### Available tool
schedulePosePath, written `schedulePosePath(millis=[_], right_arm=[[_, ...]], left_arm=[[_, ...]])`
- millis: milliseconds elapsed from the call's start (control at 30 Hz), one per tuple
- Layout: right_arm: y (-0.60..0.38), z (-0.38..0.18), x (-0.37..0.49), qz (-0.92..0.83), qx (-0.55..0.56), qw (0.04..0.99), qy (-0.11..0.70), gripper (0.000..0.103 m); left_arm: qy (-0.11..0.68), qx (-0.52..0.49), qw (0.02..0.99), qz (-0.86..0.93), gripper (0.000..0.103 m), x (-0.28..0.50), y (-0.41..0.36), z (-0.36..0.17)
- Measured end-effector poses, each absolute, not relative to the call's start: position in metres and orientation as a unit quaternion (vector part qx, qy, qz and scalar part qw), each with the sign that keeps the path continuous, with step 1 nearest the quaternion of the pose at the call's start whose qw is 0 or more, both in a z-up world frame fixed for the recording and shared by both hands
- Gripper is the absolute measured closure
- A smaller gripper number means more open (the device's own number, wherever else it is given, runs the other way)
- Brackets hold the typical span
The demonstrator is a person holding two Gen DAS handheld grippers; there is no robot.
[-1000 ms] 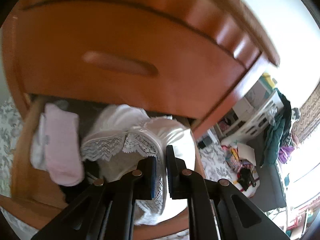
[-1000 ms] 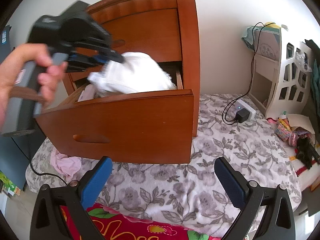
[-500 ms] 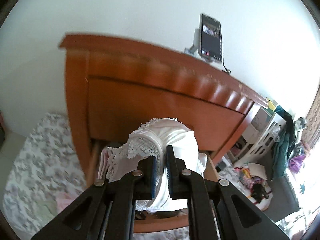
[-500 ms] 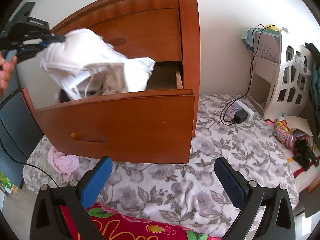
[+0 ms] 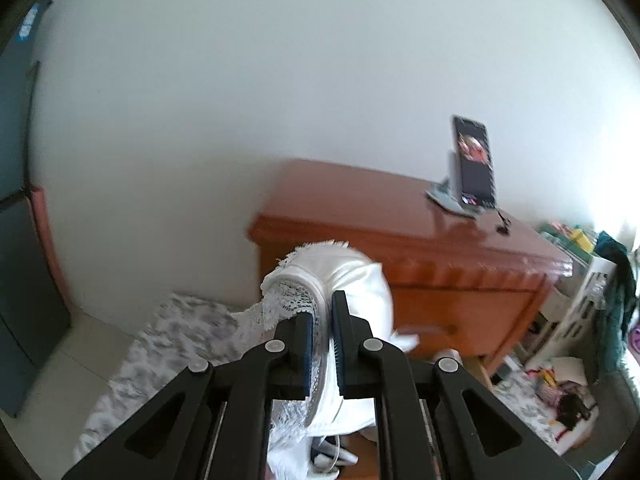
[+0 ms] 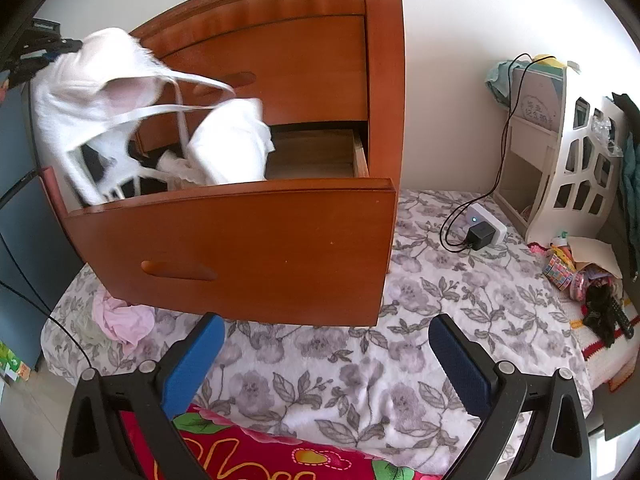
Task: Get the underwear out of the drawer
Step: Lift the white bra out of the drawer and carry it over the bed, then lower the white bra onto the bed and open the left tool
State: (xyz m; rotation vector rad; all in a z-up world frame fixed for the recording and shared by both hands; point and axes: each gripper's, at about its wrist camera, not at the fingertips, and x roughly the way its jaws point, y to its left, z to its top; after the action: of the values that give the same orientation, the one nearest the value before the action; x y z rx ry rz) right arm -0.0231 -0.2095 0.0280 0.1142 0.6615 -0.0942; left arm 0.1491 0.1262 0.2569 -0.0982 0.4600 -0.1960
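My left gripper [image 5: 322, 322] is shut on a white lace-trimmed bra [image 5: 352, 280], which hangs from its pads above the drawer. In the right wrist view that gripper [image 6: 36, 54] sits at the far upper left, and the bra [image 6: 104, 84] dangles from it with straps and a second cup [image 6: 230, 148] trailing down into the open drawer [image 6: 240, 240]. More white and dark garments lie inside the drawer's left part. My right gripper [image 6: 324, 356] stands open and empty, low over the flowered sheet, in front of the drawer.
The wooden nightstand [image 6: 384, 80] stands on a flowered sheet [image 6: 440, 312]. A phone on a stand [image 5: 472, 164] is on its top. A pink garment [image 6: 120, 320] lies on the sheet left of the drawer. A power strip with charger [image 6: 480, 234] and a white rack [image 6: 576, 168] are at the right.
The left gripper has risen and swung left with the bra, lifting it out of the drawer until it hangs with straps trailing. The right gripper has stayed put.
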Motion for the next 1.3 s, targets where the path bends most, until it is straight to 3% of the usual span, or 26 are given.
schedulePosePath(millis=[367,700,933,1300], right_arm=[[-0.209,0.027,-0.022,-0.046,0.056,0.942,0.326,0.0],[-0.209,0.027,-0.022,-0.047,0.052,0.941,0.33,0.0],[-0.207,0.027,-0.021,-0.05,0.043,0.94,0.334,0.0],[-0.2,0.023,-0.016,-0.052,0.023,0.935,0.349,0.0]], left_arm=[[0.187,-0.017,0.982,-0.006,0.094,0.15,0.174,0.301],[0.188,-0.028,0.98,0.065,0.094,0.153,0.224,0.294],[0.244,-0.083,0.962,0.085,0.094,0.17,0.266,0.238],[0.357,-0.176,0.915,0.06,0.094,0.196,0.284,0.087]])
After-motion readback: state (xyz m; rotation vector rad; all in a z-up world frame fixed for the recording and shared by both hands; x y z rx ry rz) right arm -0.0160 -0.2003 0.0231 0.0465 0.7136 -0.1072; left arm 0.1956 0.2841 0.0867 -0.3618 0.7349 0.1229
